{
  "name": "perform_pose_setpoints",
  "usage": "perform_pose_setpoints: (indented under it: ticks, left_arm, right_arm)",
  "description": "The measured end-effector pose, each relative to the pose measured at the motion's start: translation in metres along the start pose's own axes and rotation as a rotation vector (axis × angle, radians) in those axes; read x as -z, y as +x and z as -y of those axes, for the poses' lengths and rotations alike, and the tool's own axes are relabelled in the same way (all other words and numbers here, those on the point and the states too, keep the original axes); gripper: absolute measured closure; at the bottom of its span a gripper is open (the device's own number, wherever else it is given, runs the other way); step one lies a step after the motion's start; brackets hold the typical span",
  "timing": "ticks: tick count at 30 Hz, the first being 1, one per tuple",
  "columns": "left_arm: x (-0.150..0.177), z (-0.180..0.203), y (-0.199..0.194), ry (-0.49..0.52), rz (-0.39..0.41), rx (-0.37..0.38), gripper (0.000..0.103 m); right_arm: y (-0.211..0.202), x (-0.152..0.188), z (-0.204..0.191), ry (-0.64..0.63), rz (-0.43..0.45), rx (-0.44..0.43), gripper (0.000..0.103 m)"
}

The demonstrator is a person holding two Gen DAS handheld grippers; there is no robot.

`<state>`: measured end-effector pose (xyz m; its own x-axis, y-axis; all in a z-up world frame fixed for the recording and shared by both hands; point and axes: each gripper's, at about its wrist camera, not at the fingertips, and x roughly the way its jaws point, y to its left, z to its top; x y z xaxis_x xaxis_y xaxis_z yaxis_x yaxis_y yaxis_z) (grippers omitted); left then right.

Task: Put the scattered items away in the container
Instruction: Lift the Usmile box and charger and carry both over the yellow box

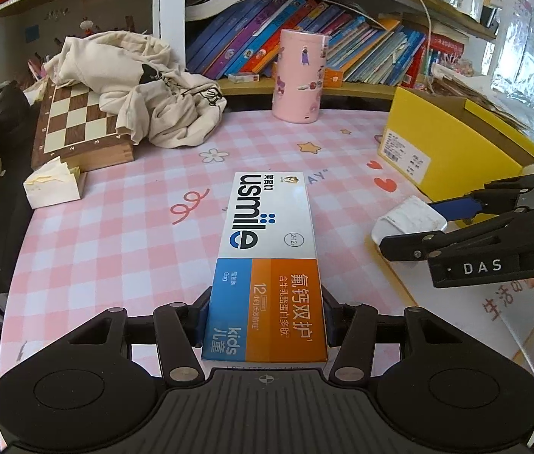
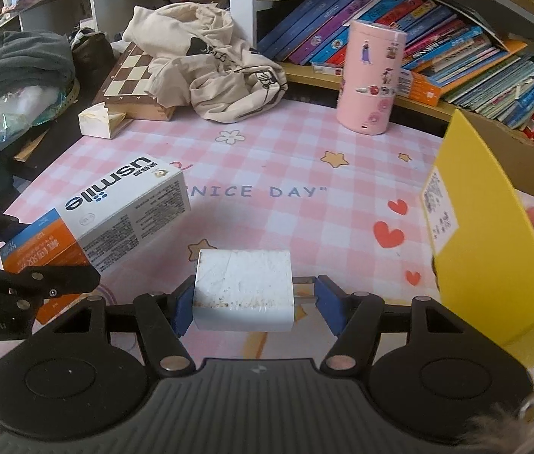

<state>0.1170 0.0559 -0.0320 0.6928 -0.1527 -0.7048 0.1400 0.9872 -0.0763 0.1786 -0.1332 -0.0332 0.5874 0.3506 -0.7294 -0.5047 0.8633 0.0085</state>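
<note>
My left gripper (image 1: pixel 267 314) is shut on a long usmile toothpaste box (image 1: pixel 269 261), white, blue and orange, held above the pink checked table; the box also shows in the right wrist view (image 2: pixel 112 213). My right gripper (image 2: pixel 253 299) is shut on a white charger plug (image 2: pixel 242 289), its metal prongs against the right blue pad; the plug also shows in the left wrist view (image 1: pixel 410 221). The yellow cardboard box (image 1: pixel 452 143) stands open at the table's right, close beside the right gripper (image 2: pixel 494 242).
A pink cylinder (image 1: pixel 299 75) stands at the back. A chessboard (image 1: pixel 78 125) under a cream garment (image 1: pixel 142 83) and a tissue pack (image 1: pixel 53 185) are at the left. Bookshelves line the back. The table edge drops off at the left.
</note>
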Motion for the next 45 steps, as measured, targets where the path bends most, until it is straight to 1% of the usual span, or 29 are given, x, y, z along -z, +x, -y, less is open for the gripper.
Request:
perform_pose_setpoints:
  ticks: [16,22,26,34,45]
  left_arm:
    - [0.013,0.032,-0.032,0.032,0.015,0.084,0.052]
    - [0.016,0.048,-0.04,0.047,0.01,0.136,0.052]
    - [0.017,0.06,-0.045,0.066,0.008,0.164,0.052]
    - [0.016,0.083,-0.053,0.117,0.015,0.219,0.052]
    - [0.014,0.112,-0.044,0.186,-0.006,0.289,0.052]
  right_arm:
    - [-0.05,0.018,0.015,0.026,0.039,0.007,0.04]
    - [-0.068,0.034,0.026,0.086,0.026,0.01,0.04]
    - [-0.081,0.045,0.034,0.126,0.023,0.032,0.04]
    - [-0.113,0.069,0.048,0.164,0.024,0.086,0.04]
    - [-0.138,0.094,0.062,0.196,0.026,0.168,0.04]
